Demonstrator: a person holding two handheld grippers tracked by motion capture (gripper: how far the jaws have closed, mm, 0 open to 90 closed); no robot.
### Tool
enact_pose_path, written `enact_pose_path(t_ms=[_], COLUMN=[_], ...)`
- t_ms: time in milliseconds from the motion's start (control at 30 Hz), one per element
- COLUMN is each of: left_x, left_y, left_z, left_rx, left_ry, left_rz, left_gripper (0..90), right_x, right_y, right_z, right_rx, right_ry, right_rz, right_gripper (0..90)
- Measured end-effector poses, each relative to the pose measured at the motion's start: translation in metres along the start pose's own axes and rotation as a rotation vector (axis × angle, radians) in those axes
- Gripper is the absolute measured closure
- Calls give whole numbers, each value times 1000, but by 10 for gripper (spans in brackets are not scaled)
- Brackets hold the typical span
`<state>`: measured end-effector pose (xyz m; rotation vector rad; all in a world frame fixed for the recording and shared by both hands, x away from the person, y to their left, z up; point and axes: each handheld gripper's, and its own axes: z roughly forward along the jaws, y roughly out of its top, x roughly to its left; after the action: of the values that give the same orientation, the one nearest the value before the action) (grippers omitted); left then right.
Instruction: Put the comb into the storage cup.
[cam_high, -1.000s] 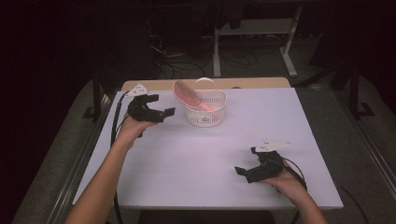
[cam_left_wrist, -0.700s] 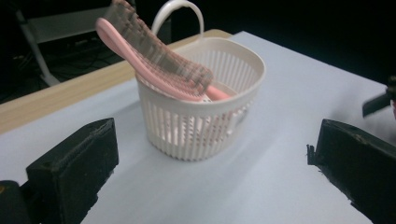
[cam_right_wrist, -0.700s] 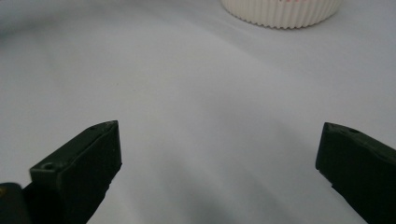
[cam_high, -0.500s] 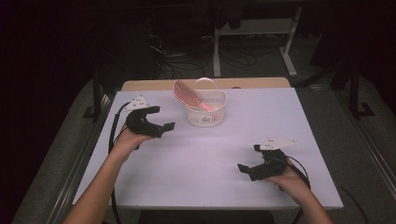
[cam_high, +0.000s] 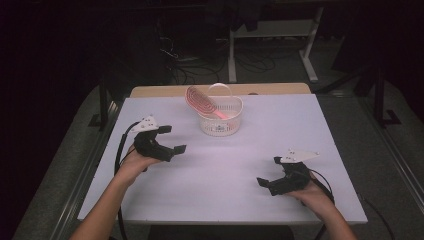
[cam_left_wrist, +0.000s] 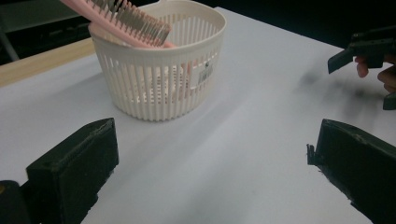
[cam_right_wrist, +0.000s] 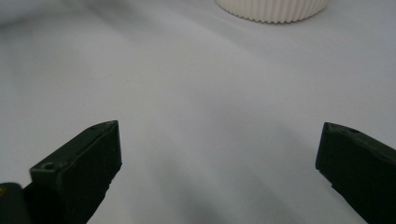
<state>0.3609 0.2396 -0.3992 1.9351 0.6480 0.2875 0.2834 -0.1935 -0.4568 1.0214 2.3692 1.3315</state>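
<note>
While both grippers rest low over the white table (cam_high: 220, 200), the basket (cam_high: 220, 116) stands near the far edge, slightly left of centre, with bare tabletop all round it. A pink comb (cam_high: 200, 100) leans in the basket, its toothed head sticking up over the rim on the left side (the teeth show closely in the left gripper view). The left gripper (cam_high: 170, 140) sits near the table's left edge, just short of the basket and pointed towards it, jaws spread wide and empty; a clear strip of table lies between them and the basket wall. The right gripper (cam_high: 270, 172) is well apart from the basket, close to the near right corner, its jaws also spread wide with nothing between them. Between the two grippers the tabletop is open. Beyond the white surface, a wooden strip (cam_high: 270, 89) runs along the far edge.
</note>
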Motion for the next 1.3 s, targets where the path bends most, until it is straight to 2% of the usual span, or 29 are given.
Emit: enact_pose_path(t_ms=[600, 900, 1300], left_x=[-11, -19, -21], left_y=[-36, -54, -69], left_z=[-19, -26, -33], left_rx=[1, 34, 39], left_ry=[-17, -16, -26], left_rz=[-2, 20, -13], left_gripper=[2, 2, 2], right_x=[2, 2, 2], right_y=[-1, -1, -1], right_z=[1, 0, 1], right_rx=[9, 9, 14], right_ry=[-2, -7, -12], right_rz=[-10, -12, -14], right_gripper=[0, 0, 0])
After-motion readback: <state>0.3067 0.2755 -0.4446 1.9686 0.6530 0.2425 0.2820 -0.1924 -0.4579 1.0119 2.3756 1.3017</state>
